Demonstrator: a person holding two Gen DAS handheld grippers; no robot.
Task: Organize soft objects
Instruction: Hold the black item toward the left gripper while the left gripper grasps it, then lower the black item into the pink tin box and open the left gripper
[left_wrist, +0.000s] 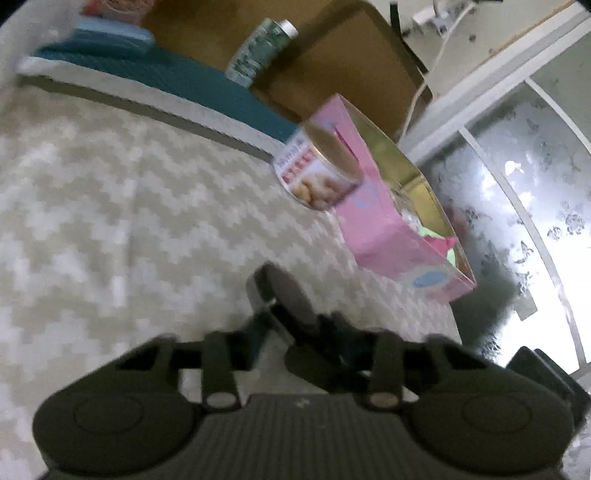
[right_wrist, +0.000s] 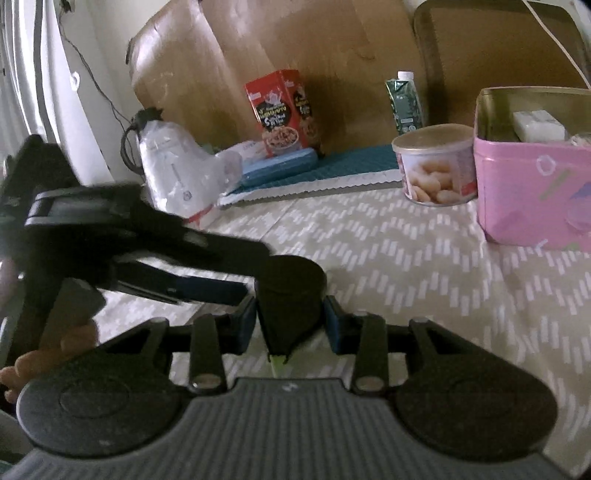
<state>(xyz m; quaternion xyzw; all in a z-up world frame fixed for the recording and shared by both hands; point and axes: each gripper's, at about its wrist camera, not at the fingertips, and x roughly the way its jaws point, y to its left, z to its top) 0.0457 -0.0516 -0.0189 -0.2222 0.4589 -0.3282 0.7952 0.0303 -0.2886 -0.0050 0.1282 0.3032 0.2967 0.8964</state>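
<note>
A dark round soft object (right_wrist: 290, 295) sits between my right gripper's (right_wrist: 290, 325) blue-padded fingers, which are closed against its sides. My left gripper (right_wrist: 229, 269) reaches in from the left and touches the same object; in the left wrist view the object (left_wrist: 288, 295) lies between its fingers, blurred. A pink tin box (right_wrist: 532, 192) with soft items inside stands at the right; it also shows in the left wrist view (left_wrist: 391, 221).
A round snack can (right_wrist: 436, 166) stands beside the pink box. A red snack box (right_wrist: 284, 110), a green carton (right_wrist: 404, 103), a blue case (right_wrist: 280, 166) and a plastic bag (right_wrist: 177, 173) sit at the back on a teal mat (right_wrist: 354, 162). Cardboard (right_wrist: 295, 55) behind.
</note>
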